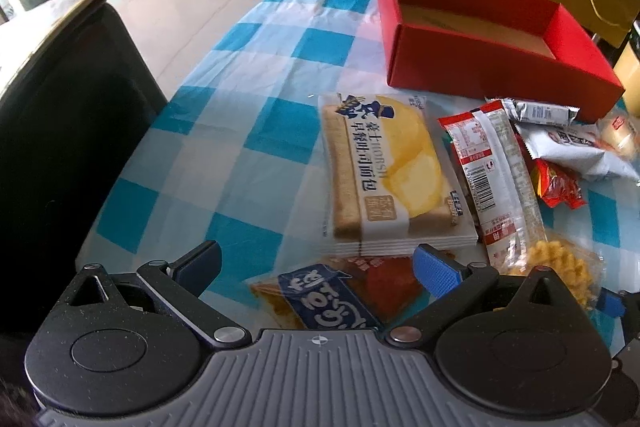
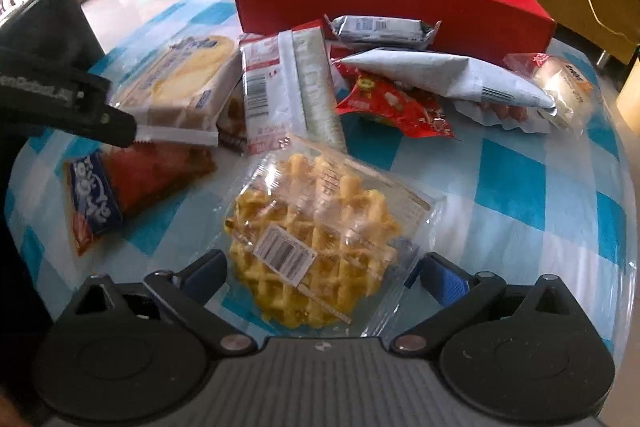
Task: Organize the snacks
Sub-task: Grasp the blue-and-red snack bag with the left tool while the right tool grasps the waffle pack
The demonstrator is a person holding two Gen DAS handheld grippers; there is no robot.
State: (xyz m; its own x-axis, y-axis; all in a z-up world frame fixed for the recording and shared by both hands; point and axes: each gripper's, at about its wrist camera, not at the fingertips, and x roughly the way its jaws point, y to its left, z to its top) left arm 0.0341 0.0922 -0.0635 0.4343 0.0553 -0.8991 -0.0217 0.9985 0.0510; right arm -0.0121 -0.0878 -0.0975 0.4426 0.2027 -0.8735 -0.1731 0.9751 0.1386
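While the right gripper (image 2: 320,275) hangs low over the waffle pack (image 2: 316,243), its jaws stand apart on both sides of the clear wrapper and I cannot see the pads pressing it. Just to the left, the left gripper (image 1: 316,267) is also wide apart above the blue and red snack bag (image 1: 332,299), and nothing is clamped in it.

A little farther lies the sliced bread pack (image 1: 380,171), with a long red and white packet (image 1: 492,179) leaning beside it. Behind these are a small red bag (image 2: 392,103), a white crumpled bag (image 2: 452,75), a silver bar (image 2: 380,27) and a clear bun pack (image 2: 560,83), all loose on the checked tablecloth (image 1: 248,67).

At the far side stands the red box (image 1: 480,67), and its inside, as far as it shows, is bare. So I judge the task is only starting: all snacks are outside, and each must be lifted into the box.
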